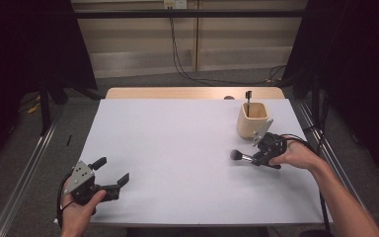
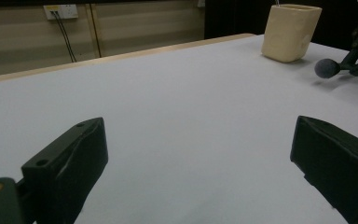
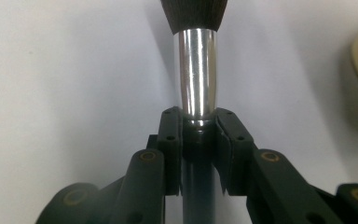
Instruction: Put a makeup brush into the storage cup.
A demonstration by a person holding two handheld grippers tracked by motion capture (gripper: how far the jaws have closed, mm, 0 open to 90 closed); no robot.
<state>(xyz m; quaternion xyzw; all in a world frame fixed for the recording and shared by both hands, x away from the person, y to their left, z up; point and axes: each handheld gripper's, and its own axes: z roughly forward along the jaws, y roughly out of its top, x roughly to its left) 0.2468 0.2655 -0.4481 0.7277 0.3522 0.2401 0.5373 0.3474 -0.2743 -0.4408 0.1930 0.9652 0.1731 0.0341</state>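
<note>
A makeup brush (image 1: 241, 156) with a dark bristle head, a silver ferrule (image 3: 196, 74) and a dark handle is held level just above the white table, right of the middle. My right gripper (image 1: 262, 159) is shut on the brush (image 3: 195, 28) where the ferrule meets the handle, its jaws pressed on both sides. The brush head (image 2: 327, 68) points to the left in the high view. A cream holder cup (image 1: 252, 120) stands just behind it, with one thin dark stick upright inside. My left gripper (image 1: 111, 170) rests near the front left of the table, its jaws wide apart and empty.
The white table top (image 1: 177, 148) stretches between both hands. A wooden edge strip (image 1: 192, 93) runs along its far side. Cables hang down the wall behind. The cup (image 2: 291, 31) stands at the far right in the left gripper view.
</note>
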